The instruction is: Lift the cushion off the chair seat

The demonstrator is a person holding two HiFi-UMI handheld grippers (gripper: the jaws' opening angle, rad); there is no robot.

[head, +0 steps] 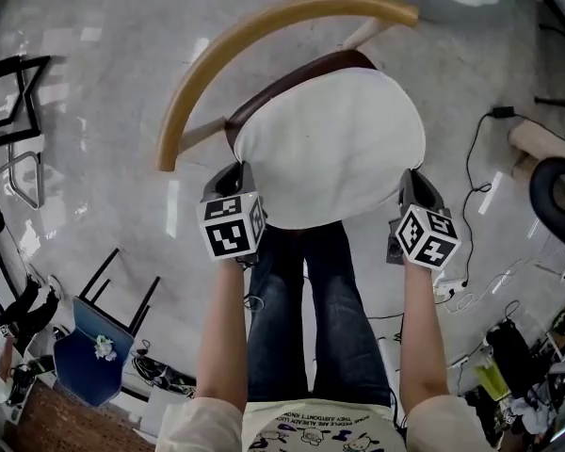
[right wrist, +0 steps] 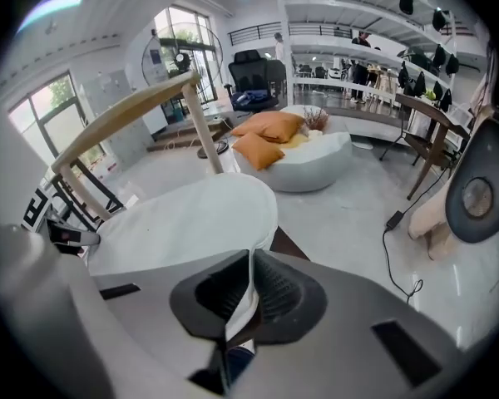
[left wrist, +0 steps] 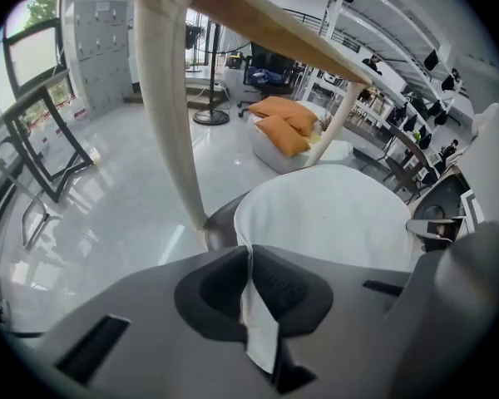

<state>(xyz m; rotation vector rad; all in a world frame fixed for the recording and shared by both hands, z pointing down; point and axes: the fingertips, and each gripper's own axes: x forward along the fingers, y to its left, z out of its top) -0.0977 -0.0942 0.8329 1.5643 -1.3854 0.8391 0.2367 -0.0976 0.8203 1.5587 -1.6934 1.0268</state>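
The white cushion lies over the chair's dark seat, whose rim shows at the far left. The left tool is clamped on the cushion's near-left edge and the right tool on its near-right edge, with fabric pinched between each pair of jaws. The curved wooden backrest arcs along the far side.

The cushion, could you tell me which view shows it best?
The head view: the whole cushion appears from above. Each gripper view shows only a foreshortened top and the edge pinched in its jaws.
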